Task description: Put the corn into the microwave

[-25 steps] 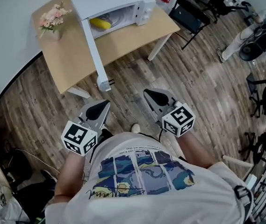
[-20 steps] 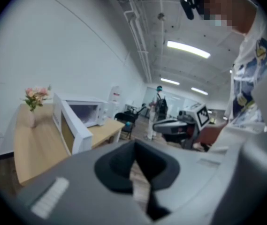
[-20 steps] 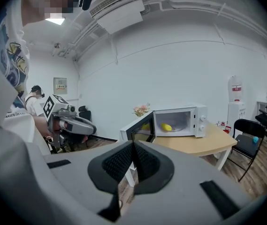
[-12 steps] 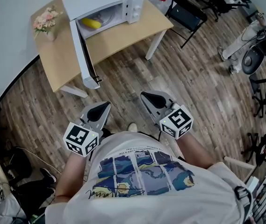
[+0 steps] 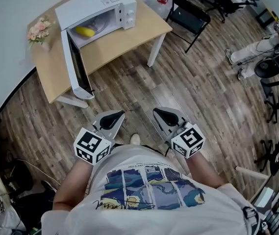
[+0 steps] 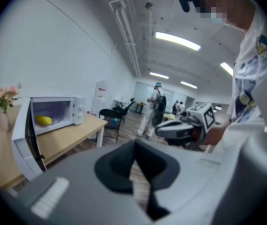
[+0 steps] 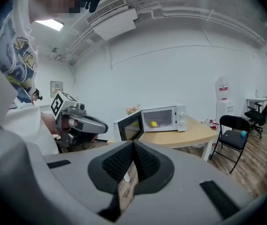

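Note:
The yellow corn (image 5: pixel 85 31) lies inside the white microwave (image 5: pixel 96 5), whose door (image 5: pixel 75 65) hangs wide open over the table's front edge. The corn (image 6: pixel 44 120) also shows in the left gripper view, and small in the right gripper view, corn (image 7: pixel 154 123). Both grippers are held close to my body over the wooden floor, well short of the table. My left gripper (image 5: pixel 114 118) is shut and empty, its pads meeting (image 6: pixel 135 144). My right gripper (image 5: pixel 164 115) is shut too, with nothing between its pads (image 7: pixel 133 146).
The light wooden table (image 5: pixel 129 33) carries a vase of pink flowers (image 5: pixel 37 30) at its left end. A black folding chair (image 5: pixel 188 16) stands right of the table. A person (image 5: pixel 249 53) and dark equipment are at the far right.
The table and microwave have drawn farther off and slid left in the head view as I step back. Both grippers stay shut near my body.

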